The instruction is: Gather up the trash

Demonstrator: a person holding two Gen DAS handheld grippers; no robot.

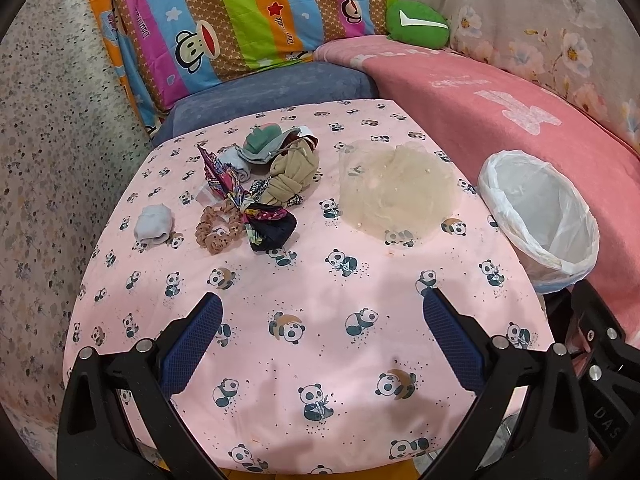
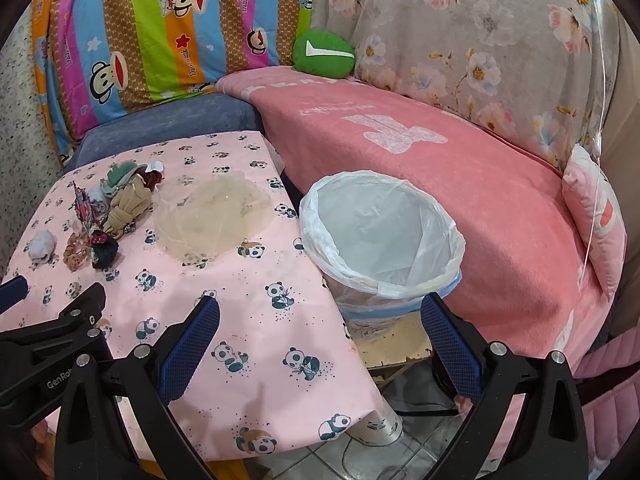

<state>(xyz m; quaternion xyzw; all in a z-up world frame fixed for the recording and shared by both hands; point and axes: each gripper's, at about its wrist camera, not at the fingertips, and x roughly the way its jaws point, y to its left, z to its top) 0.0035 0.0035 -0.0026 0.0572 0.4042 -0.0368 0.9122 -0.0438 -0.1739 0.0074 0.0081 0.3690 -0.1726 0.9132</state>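
On the pink panda-print table lies a cluster of small cloth items: a grey rolled sock, a tan scrunchie, a multicoloured ribbon bow, a beige knotted cloth and a green-grey piece. A sheer beige net lies to their right. A bin with a white liner stands off the table's right edge. My left gripper is open above the near tabletop, nothing between its fingers. My right gripper is open, hovering near the table's right edge in front of the bin.
A pink blanket covers the sofa to the right, with a green cushion and a striped monkey-print pillow behind. A blue seat lies beyond the table. The bin rests on a wooden stool over tiled floor.
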